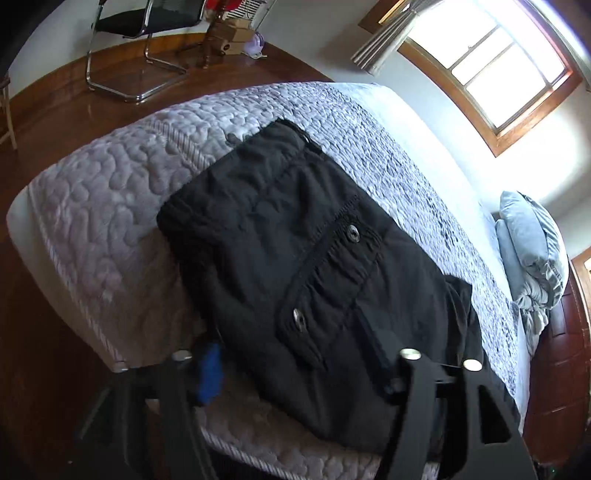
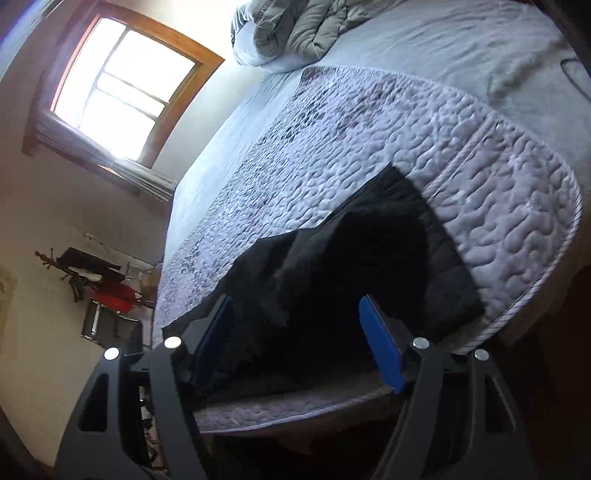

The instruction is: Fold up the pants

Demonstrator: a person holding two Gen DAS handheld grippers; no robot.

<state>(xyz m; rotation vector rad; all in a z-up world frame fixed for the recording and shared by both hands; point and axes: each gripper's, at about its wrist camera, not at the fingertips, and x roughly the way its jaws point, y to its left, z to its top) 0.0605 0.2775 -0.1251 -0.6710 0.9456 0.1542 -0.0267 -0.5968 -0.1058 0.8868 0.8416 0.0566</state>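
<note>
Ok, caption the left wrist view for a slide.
Folded black cargo pants lying on a quilted grey mattress near its corner.

A quilted mattress (image 1: 110,206) stands on a wooden floor (image 1: 48,110). A chrome-legged chair (image 1: 122,26) sits beyond it. Bunched bedding (image 1: 532,251) lies below the window (image 1: 498,62).

Your left wrist camera sits close above the near corner of the mattress (image 1: 110,206), tilted steeply down and facing across it toward the window (image 1: 506,70) and the bunched bedding (image 1: 532,251) at the far end; your right wrist camera hangs low off the mattress (image 2: 498,206) edge, rolled sideways, looking along it toward the same window (image 2: 122,85) and bedding (image 2: 295,29); both views share the black pants (image 1: 295,258) on the mattress, close under each lens (image 2: 351,258).
</note>
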